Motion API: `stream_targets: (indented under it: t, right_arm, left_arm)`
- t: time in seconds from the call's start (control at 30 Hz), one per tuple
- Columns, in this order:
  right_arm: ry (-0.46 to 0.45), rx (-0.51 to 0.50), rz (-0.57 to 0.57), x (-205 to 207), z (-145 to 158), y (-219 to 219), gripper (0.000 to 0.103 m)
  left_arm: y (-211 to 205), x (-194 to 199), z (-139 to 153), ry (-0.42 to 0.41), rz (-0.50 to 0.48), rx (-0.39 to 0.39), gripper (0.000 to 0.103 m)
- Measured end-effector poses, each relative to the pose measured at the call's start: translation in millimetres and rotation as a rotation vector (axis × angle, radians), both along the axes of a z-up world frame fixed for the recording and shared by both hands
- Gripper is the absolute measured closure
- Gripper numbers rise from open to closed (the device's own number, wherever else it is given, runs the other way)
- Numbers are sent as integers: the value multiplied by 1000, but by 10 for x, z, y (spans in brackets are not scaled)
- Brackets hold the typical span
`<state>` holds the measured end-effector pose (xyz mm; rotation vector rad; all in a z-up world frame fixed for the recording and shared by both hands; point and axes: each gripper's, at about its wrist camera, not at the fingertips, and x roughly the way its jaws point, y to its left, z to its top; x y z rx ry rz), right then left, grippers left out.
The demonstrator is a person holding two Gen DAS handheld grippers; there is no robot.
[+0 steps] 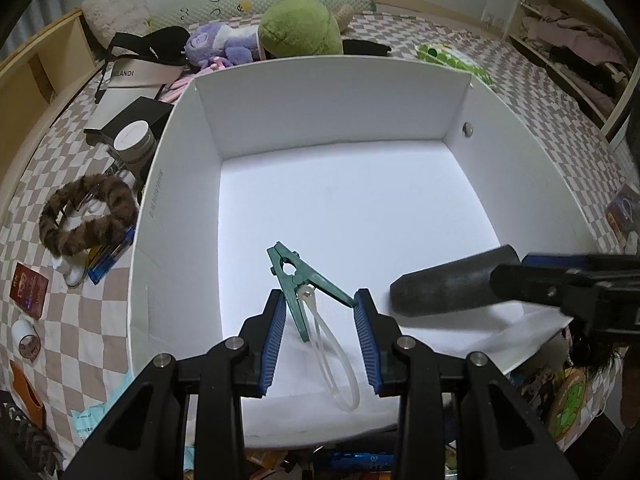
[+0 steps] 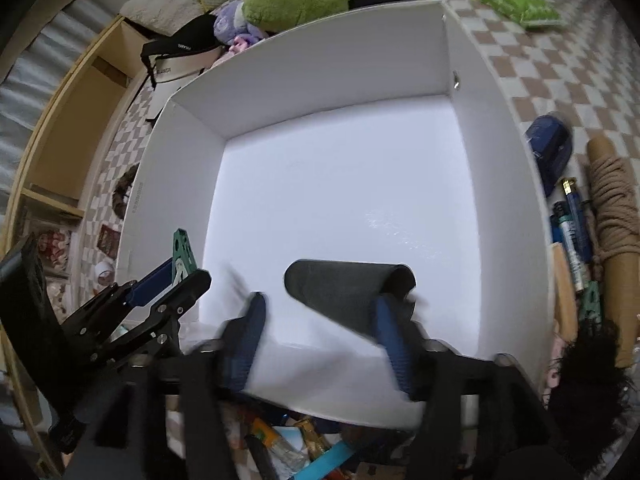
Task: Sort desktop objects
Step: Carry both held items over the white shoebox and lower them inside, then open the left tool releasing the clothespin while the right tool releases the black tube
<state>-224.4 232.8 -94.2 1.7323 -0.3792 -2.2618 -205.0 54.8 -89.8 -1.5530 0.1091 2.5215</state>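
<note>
Checked bedspread (image 1: 100,320), white box (image 1: 340,92) on top. Left gripper (image 1: 320,336) clamped on green clip (image 1: 298,280) over box: hard, light, hold handles. Right gripper (image 2: 320,336) apart; dark roll (image 2: 344,288) in box, soft, touching 1 finger.

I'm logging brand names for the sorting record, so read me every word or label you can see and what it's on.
"ISLANDI": white bag behind the white box; its first letters may be hidden.
Black cap: white lettering, too small to read.
Box's left rim: vertical print, too small.
Red card and small jar: labels blurred.
</note>
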Motion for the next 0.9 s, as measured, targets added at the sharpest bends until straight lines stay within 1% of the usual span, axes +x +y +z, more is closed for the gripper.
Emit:
stream_targets:
  t: [0.27, 0.43, 0.47, 0.5, 0.57, 0.67, 0.8, 0.9]
  right_arm:
    - [50, -22, -2, 66, 214, 63, 42]
    - [45, -28, -7, 29, 207, 31, 42]
    - [42, -29, -10, 27, 198, 40, 42]
    - [38, -30, -12, 24, 190, 47, 42]
    - [33, -33, -17, 16, 174, 55, 42]
    - [37, -33, -18, 16, 179, 63, 42]
    - [41, -43, -23, 17, 194, 73, 42]
    - [45, -52, -22, 19, 212, 79, 42]
  left_arm:
    - [-18, -17, -27, -16, 11, 7, 68]
    - [-22, -18, -34, -19, 16, 4, 67]
    - [-27, -19, -36, -20, 19, 3, 63]
    - [-33, -20, -34, -19, 24, 1, 54]
    - [-47, -19, -25, -12, 34, -4, 46]
    - [-41, -10, -16, -17, 25, 8, 43]
    - [-9, 12, 0, -11, 13, 3, 35]
    - [1, 25, 12, -9, 8, 6, 35]
